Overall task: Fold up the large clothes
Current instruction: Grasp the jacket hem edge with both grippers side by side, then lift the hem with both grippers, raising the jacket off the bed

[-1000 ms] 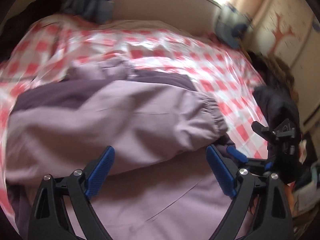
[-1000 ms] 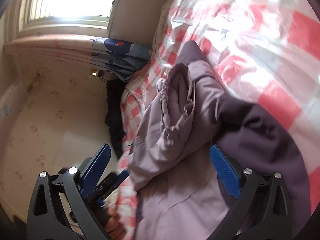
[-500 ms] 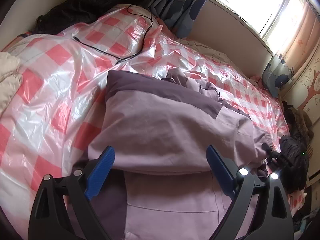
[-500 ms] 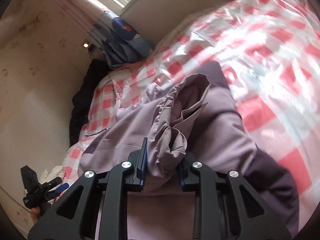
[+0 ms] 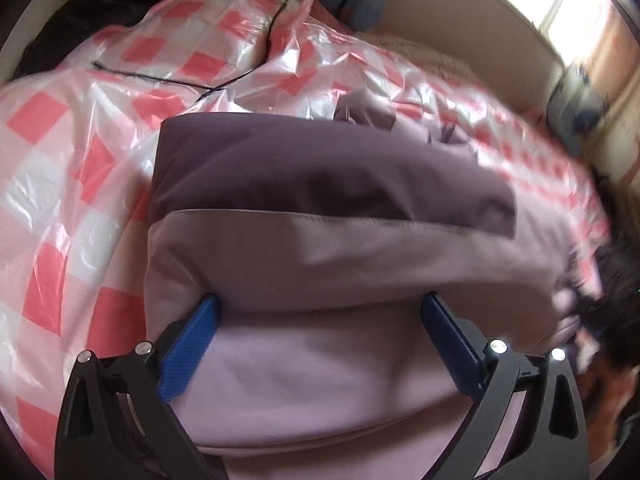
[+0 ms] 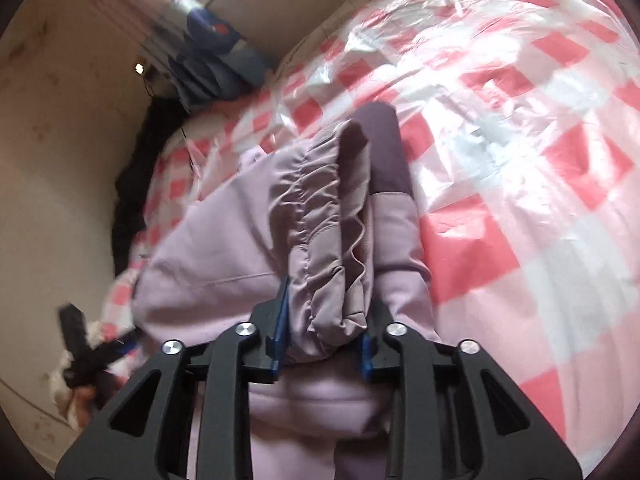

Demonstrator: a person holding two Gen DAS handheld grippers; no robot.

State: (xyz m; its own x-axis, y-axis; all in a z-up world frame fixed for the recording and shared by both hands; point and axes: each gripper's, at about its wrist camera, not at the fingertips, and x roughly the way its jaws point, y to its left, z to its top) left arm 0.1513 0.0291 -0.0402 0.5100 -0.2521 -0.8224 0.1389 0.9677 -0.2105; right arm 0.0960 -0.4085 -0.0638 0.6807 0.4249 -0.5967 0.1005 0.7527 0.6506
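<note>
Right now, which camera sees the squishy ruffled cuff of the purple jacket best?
The right wrist view. The gathered cuff fills its middle, bunched between the pads of the right gripper, whose jaws are opening. In the left wrist view the cuff is only a blurred bit at the right edge, past the jacket's smooth folded body.

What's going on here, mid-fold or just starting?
Mid-fold, it seems. A person with a handheld claw in each hand is working on a lilac jacket with a dark purple panel, spread on a bed under a pink-checked plastic sheet. The right claw has a bunched, gathered part of the jacket between its pads, its jaws opening slightly. The left claw is opening wide over a folded edge of the jacket and grips nothing yet.
</note>
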